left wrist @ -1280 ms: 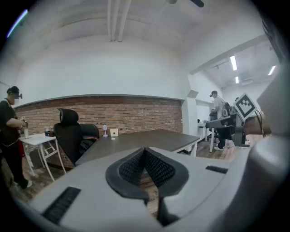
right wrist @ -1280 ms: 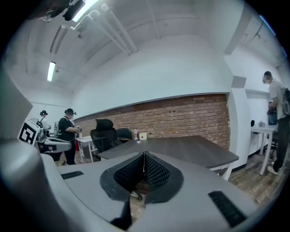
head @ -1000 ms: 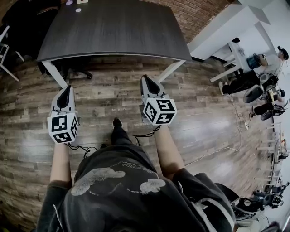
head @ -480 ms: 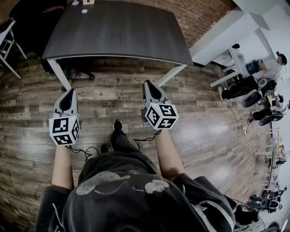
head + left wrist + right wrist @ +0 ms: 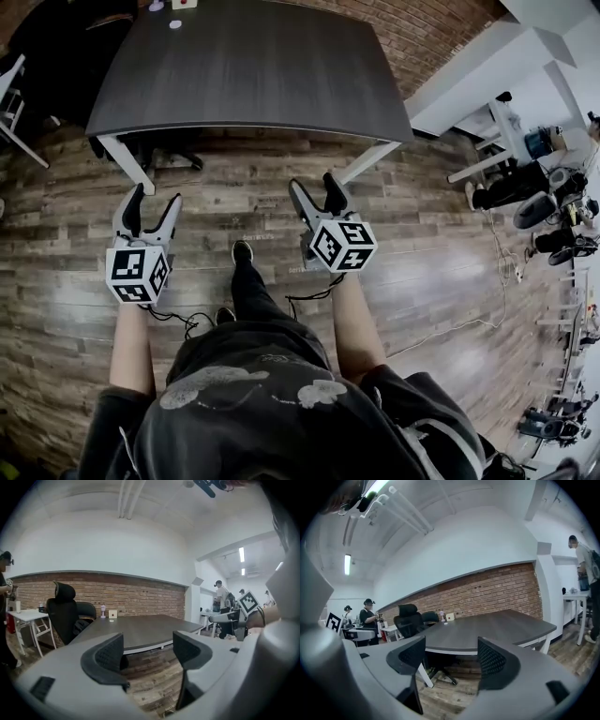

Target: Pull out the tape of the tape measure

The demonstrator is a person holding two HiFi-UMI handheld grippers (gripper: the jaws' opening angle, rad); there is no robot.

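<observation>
No tape measure shows in any view. My left gripper (image 5: 150,208) hangs over the wooden floor in front of the dark table (image 5: 253,75). Its jaws have just been opening and now stand open with nothing between them; in the left gripper view, my left gripper (image 5: 147,651) frames only floor and table. My right gripper (image 5: 314,192) is level with it to the right. Its jaws have likewise just been opening and hold nothing, and in the right gripper view my right gripper (image 5: 452,656) points at the table (image 5: 497,630).
At the table's far edge (image 5: 140,630) stand a small white card (image 5: 112,614) and a tiny pink object (image 5: 103,609). A black office chair (image 5: 65,611) stands left of the table. People stand at desks on the right (image 5: 525,178). A brick wall (image 5: 487,592) lies behind.
Both grippers were shut in the earlier frames and now their jaws stand spread apart. Both hands have drifted slightly lower in the head view.
</observation>
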